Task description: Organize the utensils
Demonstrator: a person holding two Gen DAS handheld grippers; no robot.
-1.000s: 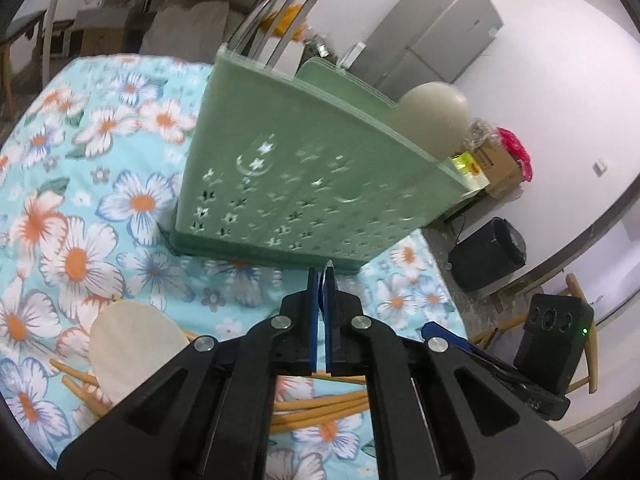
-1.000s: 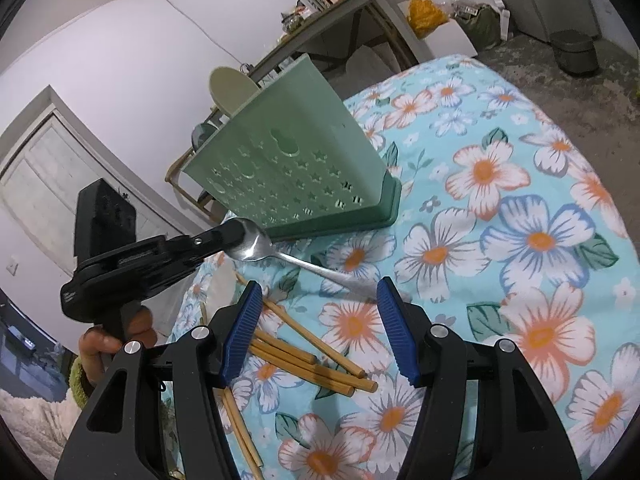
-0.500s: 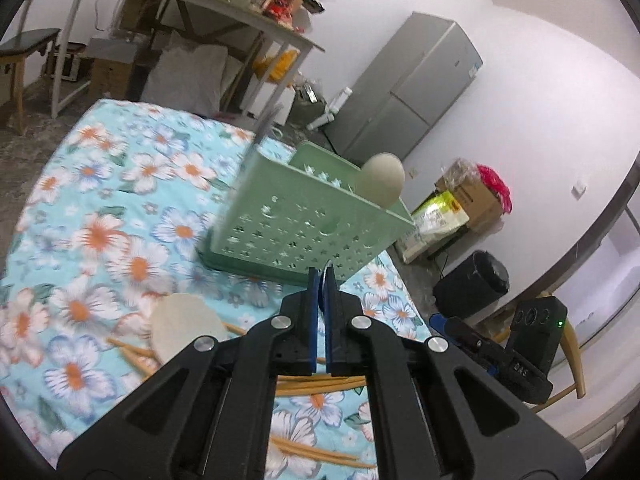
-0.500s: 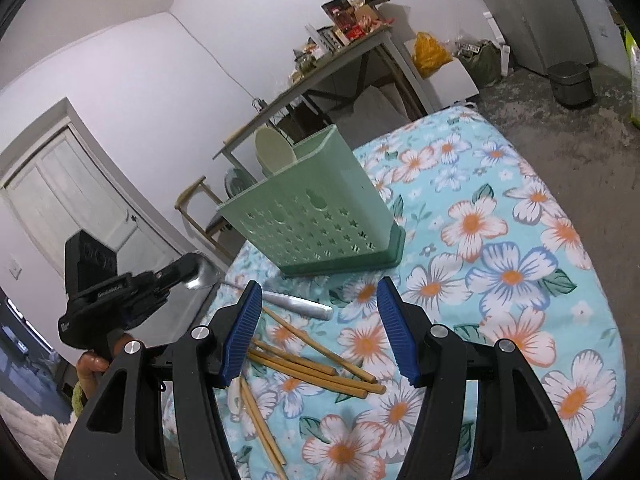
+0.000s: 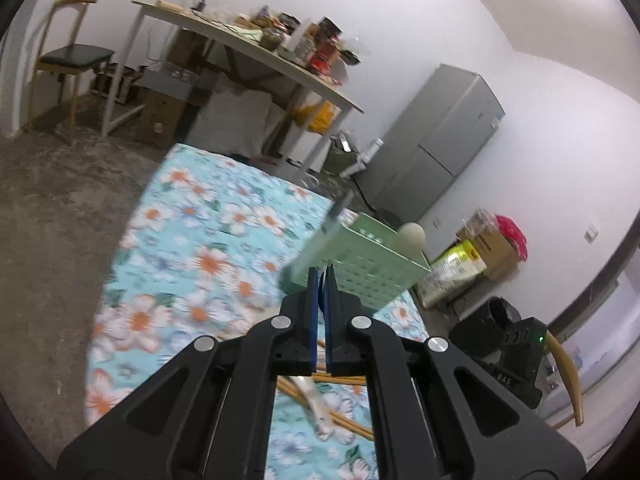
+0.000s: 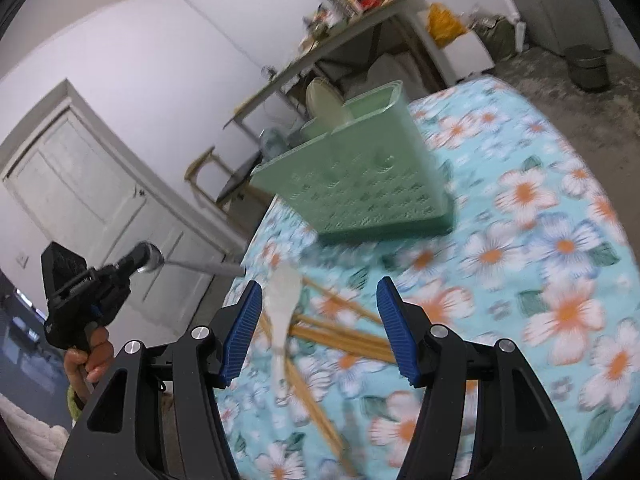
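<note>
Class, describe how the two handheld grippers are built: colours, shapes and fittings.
Each gripper, left and right, has a black angular plastic frame with triangular cut-outs, round silver bolts at the joints, and ribbed blue pads on its fingers. A black boxy camera sits on the left one.

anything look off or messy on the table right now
Yes. The wooden chopsticks lie scattered and crossed on the floral tablecloth, with a white plastic spoon lying across them, all outside the green perforated utensil holder. The left gripper holds a metal spoon by its bowl, with the handle sticking out.
</note>
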